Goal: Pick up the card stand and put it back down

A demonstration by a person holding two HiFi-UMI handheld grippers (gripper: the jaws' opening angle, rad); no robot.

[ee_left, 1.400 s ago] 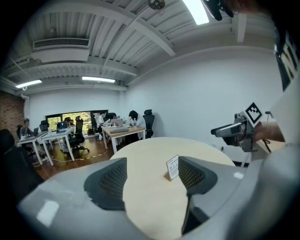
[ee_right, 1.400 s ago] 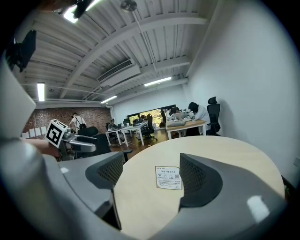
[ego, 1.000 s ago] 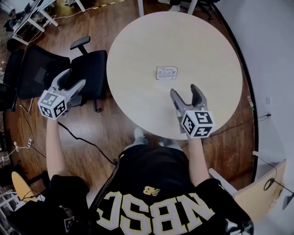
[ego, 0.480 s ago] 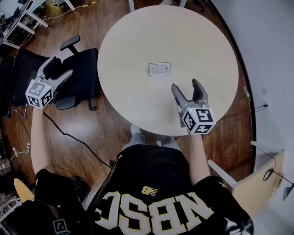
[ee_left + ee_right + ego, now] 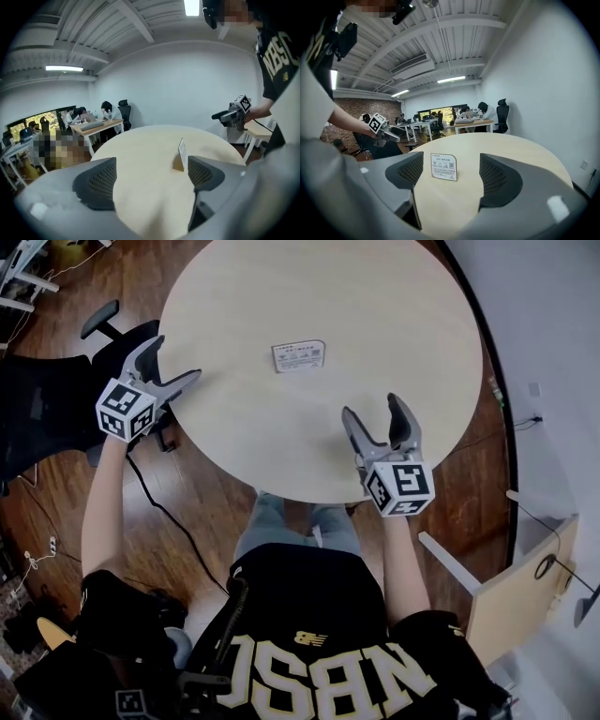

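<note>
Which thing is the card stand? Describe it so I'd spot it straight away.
Start at the big round pale wooden table. Near its middle stands the card stand, a small white card with printed text and rounded corners. It is the only item resting on the tabletop.

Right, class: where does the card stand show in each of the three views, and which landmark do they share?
Head view: card stand in the upper middle, on the round table.
Left gripper view: card stand right of centre, seen nearly edge-on.
Right gripper view: card stand near centre, printed face toward the camera.
Shared landmark: the round table under it.
</note>
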